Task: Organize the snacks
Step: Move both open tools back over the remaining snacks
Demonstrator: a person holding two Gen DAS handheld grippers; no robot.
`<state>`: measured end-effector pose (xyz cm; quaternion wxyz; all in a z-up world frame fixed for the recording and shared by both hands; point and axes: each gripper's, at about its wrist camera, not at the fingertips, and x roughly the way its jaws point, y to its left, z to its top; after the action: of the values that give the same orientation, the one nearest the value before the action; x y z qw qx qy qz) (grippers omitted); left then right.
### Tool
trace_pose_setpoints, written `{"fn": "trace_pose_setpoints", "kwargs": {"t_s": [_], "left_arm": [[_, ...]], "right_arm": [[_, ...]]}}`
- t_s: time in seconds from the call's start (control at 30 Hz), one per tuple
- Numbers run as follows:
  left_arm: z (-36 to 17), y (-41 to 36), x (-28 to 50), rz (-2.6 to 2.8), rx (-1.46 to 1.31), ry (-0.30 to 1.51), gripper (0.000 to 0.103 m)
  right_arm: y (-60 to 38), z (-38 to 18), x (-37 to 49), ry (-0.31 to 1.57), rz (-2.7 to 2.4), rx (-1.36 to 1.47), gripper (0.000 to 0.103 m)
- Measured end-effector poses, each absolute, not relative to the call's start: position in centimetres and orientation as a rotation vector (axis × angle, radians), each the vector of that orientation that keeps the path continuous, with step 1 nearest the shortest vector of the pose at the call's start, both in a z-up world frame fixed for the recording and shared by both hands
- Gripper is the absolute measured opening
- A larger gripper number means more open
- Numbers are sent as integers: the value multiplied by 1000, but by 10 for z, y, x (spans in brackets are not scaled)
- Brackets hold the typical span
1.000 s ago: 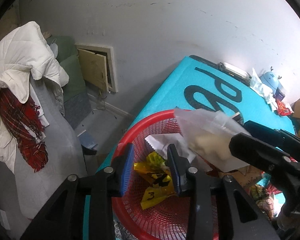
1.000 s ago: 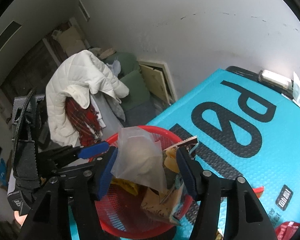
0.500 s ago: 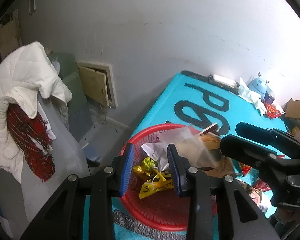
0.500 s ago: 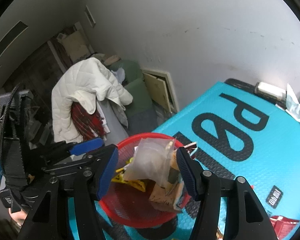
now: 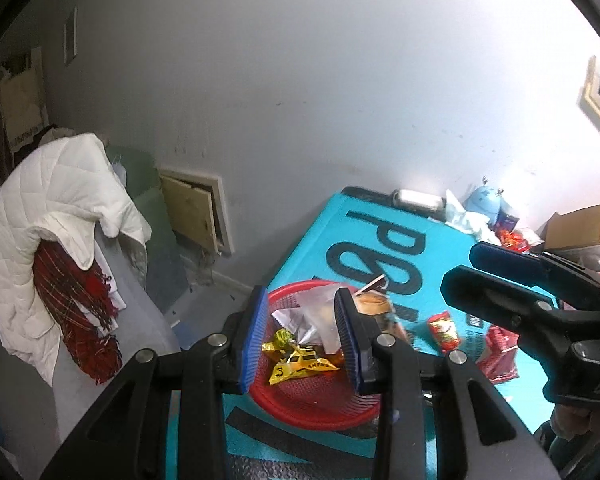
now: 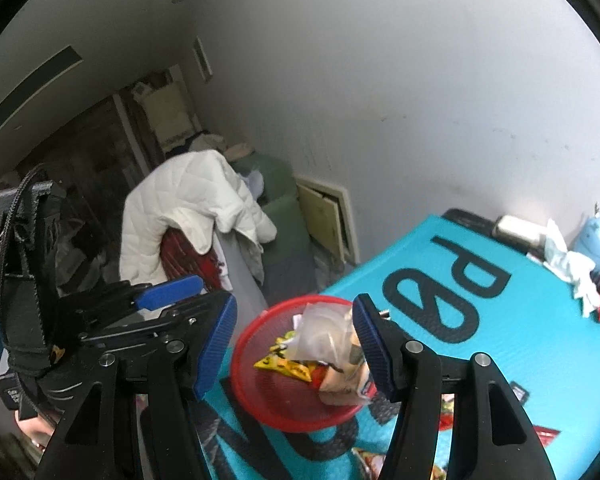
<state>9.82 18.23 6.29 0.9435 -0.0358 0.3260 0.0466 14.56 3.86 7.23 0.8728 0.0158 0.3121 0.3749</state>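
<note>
A red mesh basket (image 5: pixel 312 420) (image 6: pixel 256 396) stands on the teal mat (image 5: pixel 380 240) near its left edge. In it lie a clear plastic bag (image 5: pixel 320 316) (image 6: pixel 320 332), a yellow packet (image 5: pixel 296 360) (image 6: pixel 284 364) and a brown packet (image 5: pixel 374 304) (image 6: pixel 340 384). My left gripper (image 5: pixel 300 290) hangs above the basket, jaws narrowly apart and empty. My right gripper (image 6: pixel 294 298) is also above it, jaws wider and empty. Each gripper shows in the other's view: the right gripper (image 5: pixel 500 264) and the left gripper (image 6: pixel 168 288).
Loose red snack packets (image 5: pixel 444 330) (image 5: pixel 500 356) lie on the mat right of the basket. A cardboard box (image 5: pixel 580 228), a blue toy (image 5: pixel 484 204) and tissues sit at the far end. A white quilted jacket (image 5: pixel 60 208) hangs over a chair on the left.
Both grippers have risen and drawn back from the basket, which now looks smaller and lower. The clear bag, earlier close between the right jaws, now rests in the basket.
</note>
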Motion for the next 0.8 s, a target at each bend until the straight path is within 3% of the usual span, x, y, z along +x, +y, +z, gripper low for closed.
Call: {"fn": "trace_pose_setpoints", "kwargs": {"t_s": [0.23, 0.53, 0.8], "left_arm": [[87, 165, 68, 87, -41, 605, 33], [97, 150, 42, 28, -46, 589, 34], [95, 134, 32, -13, -29, 587, 35]], "right_arm": [[23, 99, 114, 580, 778, 12, 66], [-9, 125, 75, 481, 712, 26, 89], [-32, 129, 56, 451, 619, 14, 95]]}}
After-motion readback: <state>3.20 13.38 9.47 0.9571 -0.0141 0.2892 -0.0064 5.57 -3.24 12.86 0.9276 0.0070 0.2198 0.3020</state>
